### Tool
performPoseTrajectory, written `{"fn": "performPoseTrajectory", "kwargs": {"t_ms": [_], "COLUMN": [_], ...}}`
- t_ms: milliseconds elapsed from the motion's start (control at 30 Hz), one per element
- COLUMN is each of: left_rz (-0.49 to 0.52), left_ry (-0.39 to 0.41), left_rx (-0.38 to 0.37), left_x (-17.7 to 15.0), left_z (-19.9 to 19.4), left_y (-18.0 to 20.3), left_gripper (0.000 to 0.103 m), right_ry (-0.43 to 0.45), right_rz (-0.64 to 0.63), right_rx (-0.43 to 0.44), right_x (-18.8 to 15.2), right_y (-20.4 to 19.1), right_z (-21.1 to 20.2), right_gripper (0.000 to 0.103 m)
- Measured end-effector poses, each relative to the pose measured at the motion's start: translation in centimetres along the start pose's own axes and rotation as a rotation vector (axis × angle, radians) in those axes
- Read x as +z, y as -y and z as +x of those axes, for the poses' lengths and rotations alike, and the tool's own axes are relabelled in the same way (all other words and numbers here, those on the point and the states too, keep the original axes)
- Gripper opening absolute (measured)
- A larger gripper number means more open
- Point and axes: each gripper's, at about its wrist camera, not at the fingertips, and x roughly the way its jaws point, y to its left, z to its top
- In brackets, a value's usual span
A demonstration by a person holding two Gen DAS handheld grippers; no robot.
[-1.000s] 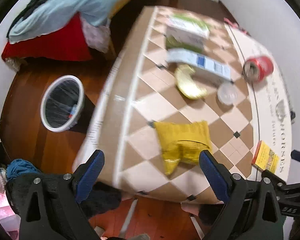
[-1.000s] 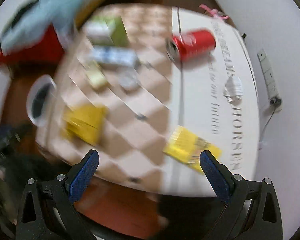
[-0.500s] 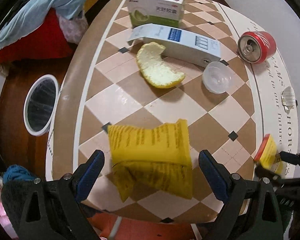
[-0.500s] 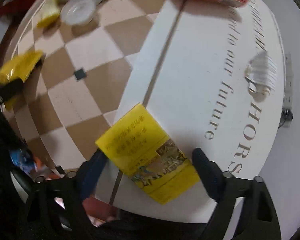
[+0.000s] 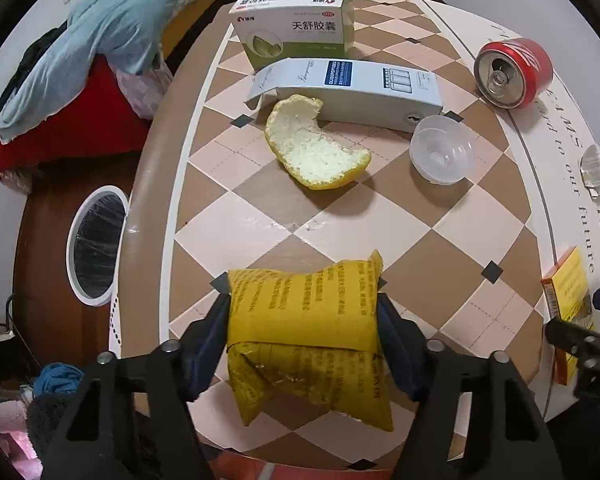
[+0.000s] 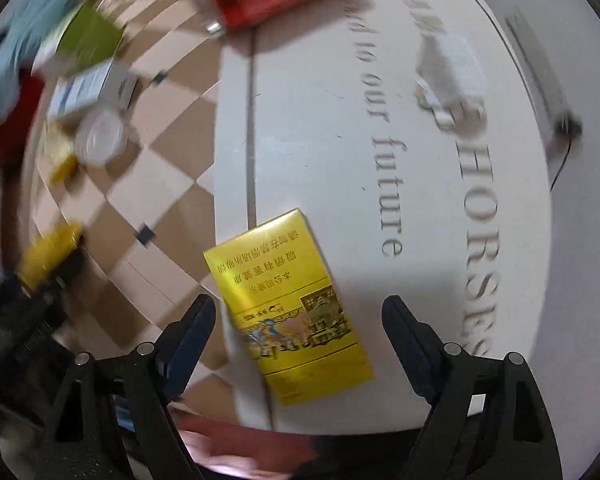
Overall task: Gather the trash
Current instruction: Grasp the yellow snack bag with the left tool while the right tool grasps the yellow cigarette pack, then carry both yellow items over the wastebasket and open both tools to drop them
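Note:
A crumpled yellow packet (image 5: 304, 320) lies near the front edge of the checkered table (image 5: 240, 224). My left gripper (image 5: 303, 320) has closed in so that both blue pads touch the packet's sides. A yellow cigarette box (image 6: 288, 304) lies on the table's white border. My right gripper (image 6: 298, 320) is open and straddles the box, with a gap on each side. The box also shows at the right edge of the left wrist view (image 5: 568, 304). A white-rimmed trash bin (image 5: 96, 244) stands on the floor left of the table.
Further back on the table lie a fruit peel (image 5: 312, 148), a clear plastic cup (image 5: 440, 154), a red can (image 5: 512, 72) on its side, a blue-white carton (image 5: 352, 88) and a green-white box (image 5: 296, 26). Clothes (image 5: 100, 40) pile up at the far left.
My left gripper has moved forward over the table and narrowed onto the yellow packet. My right gripper has dropped toward the yellow box, which now sits between its open fingers.

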Motion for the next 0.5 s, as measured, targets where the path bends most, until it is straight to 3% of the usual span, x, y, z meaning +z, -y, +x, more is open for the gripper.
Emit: {"fn": "performPoseTrajectory", "kwargs": {"t_ms": [200,333,500], "left_rz": [0.019,0.036,0.027], "left_ry": [0.023,0.049,0.103], "left_rx": [-0.003,0.005,-0.006], "left_x": [-0.6,-0.6,-0.2], "left_z": [-0.7,-1.5,-4.0], "left_y": [-0.5,-0.3,-1.4], "left_gripper": [0.055,0.053,0.053], "right_ry": [0.014,0.045,0.077], "right_rz": [-0.088,-0.094,-0.057], "right_rx": [-0.053,-0.052,-0.043], "right_x": [0.0,-0.3,-1.4], "right_y": [-1.9,-2.4,-3.7], "right_z": [0.7,-0.1,-1.4], "right_gripper": [0.082,0.062,0.062]}}
